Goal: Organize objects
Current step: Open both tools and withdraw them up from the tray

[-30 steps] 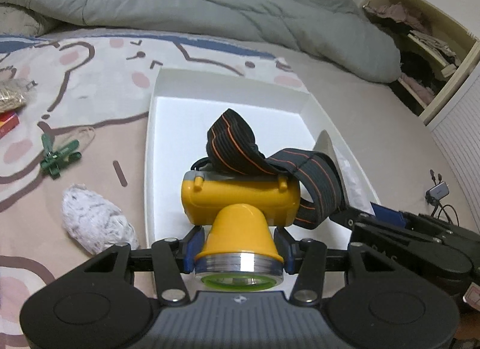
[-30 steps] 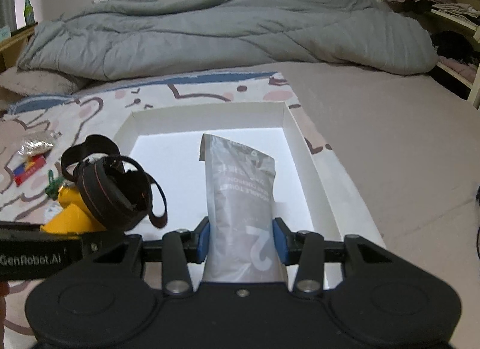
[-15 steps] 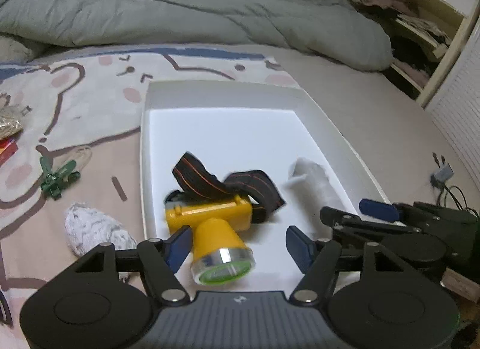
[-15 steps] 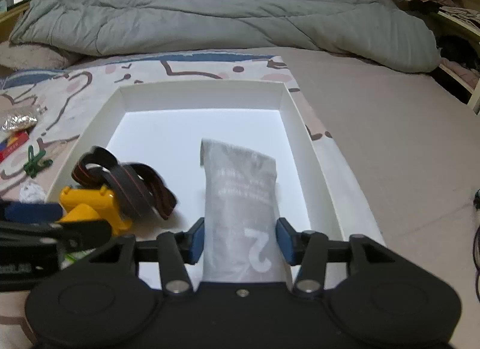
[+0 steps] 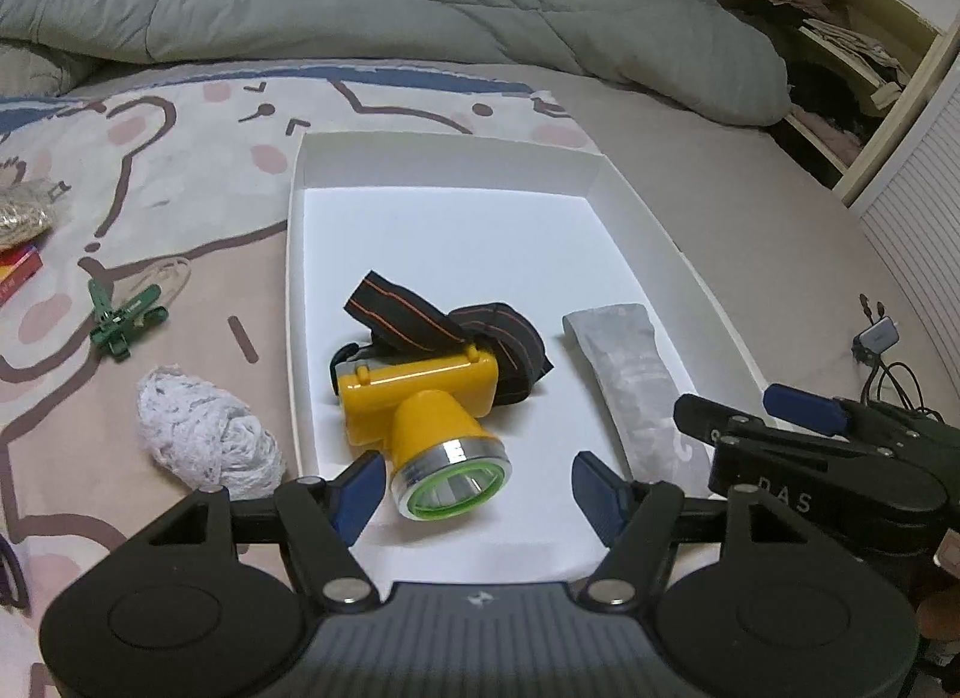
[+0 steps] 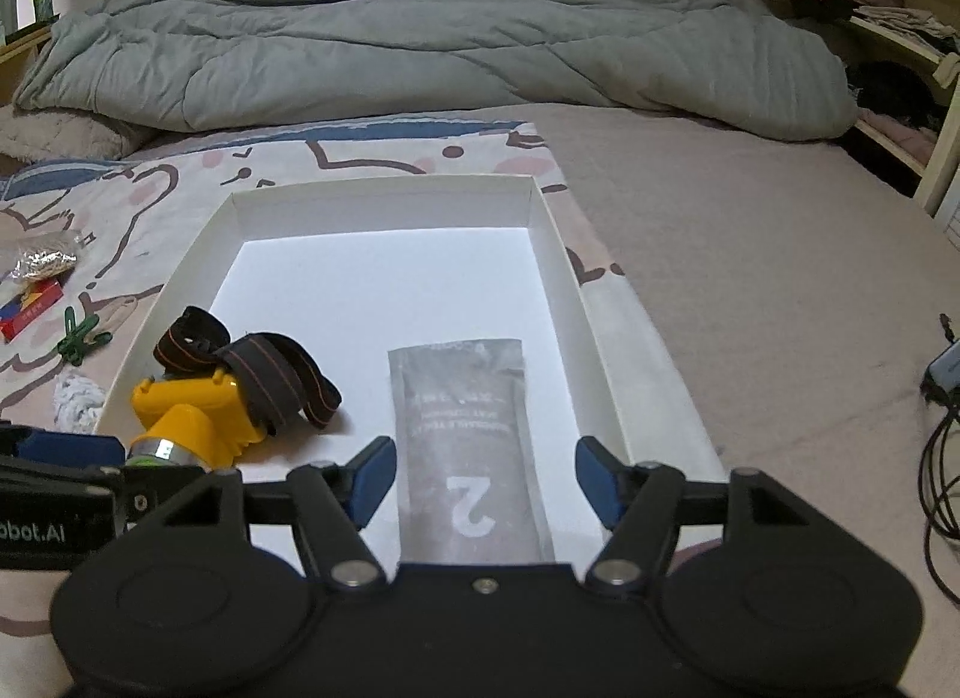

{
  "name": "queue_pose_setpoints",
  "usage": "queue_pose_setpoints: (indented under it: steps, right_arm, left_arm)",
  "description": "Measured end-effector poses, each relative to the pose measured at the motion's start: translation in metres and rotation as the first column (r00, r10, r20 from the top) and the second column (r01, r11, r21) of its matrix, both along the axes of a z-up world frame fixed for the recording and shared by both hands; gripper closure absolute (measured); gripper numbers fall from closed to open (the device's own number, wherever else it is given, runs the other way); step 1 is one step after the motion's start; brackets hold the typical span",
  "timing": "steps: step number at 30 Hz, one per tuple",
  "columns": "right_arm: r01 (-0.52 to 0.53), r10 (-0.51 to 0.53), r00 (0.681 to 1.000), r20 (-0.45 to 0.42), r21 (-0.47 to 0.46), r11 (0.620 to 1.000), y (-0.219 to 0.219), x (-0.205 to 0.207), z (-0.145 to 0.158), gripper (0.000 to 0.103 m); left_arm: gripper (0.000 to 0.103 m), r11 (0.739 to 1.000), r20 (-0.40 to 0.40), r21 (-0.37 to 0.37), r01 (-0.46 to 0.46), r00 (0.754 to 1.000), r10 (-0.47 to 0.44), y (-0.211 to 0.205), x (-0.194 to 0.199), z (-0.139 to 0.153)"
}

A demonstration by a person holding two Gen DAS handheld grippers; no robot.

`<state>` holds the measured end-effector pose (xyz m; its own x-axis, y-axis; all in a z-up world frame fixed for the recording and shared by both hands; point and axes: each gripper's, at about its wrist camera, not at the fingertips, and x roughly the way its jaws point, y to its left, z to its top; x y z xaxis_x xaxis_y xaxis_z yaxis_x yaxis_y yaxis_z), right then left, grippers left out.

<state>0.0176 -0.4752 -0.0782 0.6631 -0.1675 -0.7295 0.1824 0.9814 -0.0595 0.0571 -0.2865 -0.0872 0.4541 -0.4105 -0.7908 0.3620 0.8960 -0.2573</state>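
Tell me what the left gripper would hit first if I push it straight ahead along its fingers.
Most likely the yellow headlamp: its lens sits right between the open left gripper fingers, lying in the white box. Depth is uncertain, so it might land on the box floor just short.

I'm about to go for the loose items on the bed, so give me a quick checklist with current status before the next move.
1. Yellow headlamp resting inside the white tray: ok.
2. Grey pouch lying flat in the tray: ok.
3. Left gripper clear of the headlamp, pads not touching it: ok.
4. Right gripper jaws opening, pads off the pouch between them: ok.
5. Green clip and white yarn ball in the tray: not ok, both on the bedsheet.
6. Red box and foil packet reachable: cannot tell.
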Motion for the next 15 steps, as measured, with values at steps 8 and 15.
queue_pose_setpoints:
  steps: [8,15]
  right_arm:
    - [0.026,-0.028,0.998,0.059,0.038,0.999,0.003,-0.023,0.026,0.036]
    - [0.038,-0.043,0.994,0.1,0.053,0.998,0.014,-0.046,0.049,0.034]
  left_arm:
    - [0.034,1.0,0.034,0.016,0.012,0.999,-0.013,0.01,-0.009,0.02]
    - [0.029,0.999,0.059,0.033,0.008,0.998,-0.01,0.026,-0.022,0.036]
